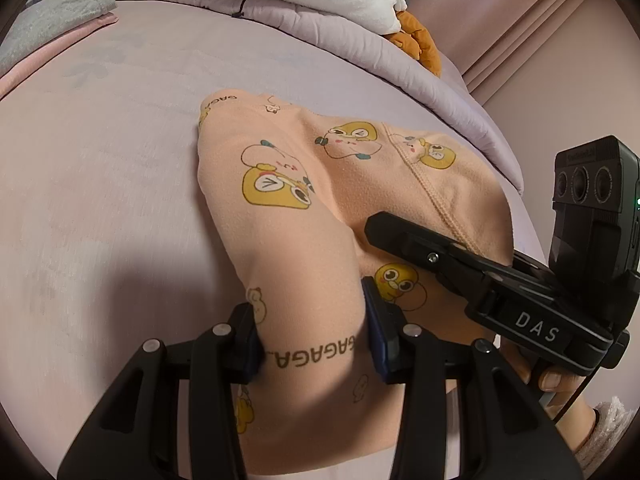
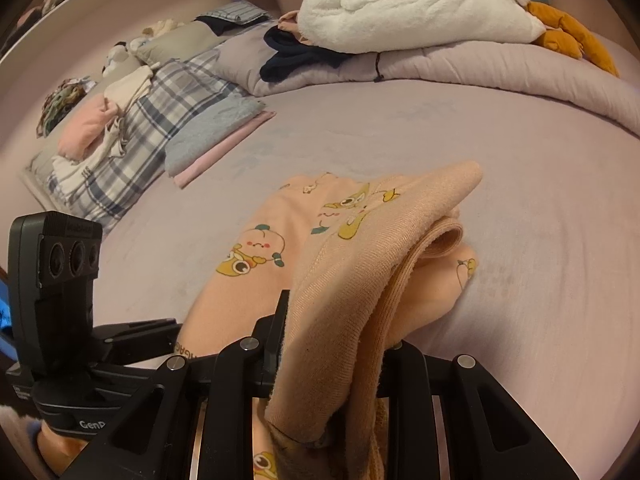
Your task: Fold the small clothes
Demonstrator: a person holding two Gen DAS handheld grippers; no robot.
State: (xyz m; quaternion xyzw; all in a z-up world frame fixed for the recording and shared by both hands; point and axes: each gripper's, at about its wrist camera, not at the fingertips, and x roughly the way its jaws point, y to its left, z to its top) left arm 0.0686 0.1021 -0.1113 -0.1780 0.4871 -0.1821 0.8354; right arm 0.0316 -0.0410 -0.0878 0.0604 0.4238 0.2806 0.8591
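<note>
The bed (image 2: 400, 128), covered in a pale lilac sheet, is filling both views; a rolled lilac comforter (image 2: 460, 68) is running along its far edge, carrying a white plush toy (image 2: 408, 12) with orange feet and a dark garment (image 2: 296, 60) beside it; a plaid pillow (image 2: 132, 132) with loose clothes on it is sitting at the far left, just beside a folded stack of grey and pink cloth (image 2: 216, 140); the peach printed baby garment (image 1: 320, 200), patterned with yellow cartoon figures, is lying near the middle of the bed, its near part lifted off the sheet by both tools; the left gripper (image 1: 314, 334) is pinching a bunched band of that garment between its pads, lettering showing across the fold; the right gripper (image 2: 332, 356) is clamping a doubled ribbed edge of the same garment, the fabric arching up over its fingers and drooping down toward the camera.
</note>
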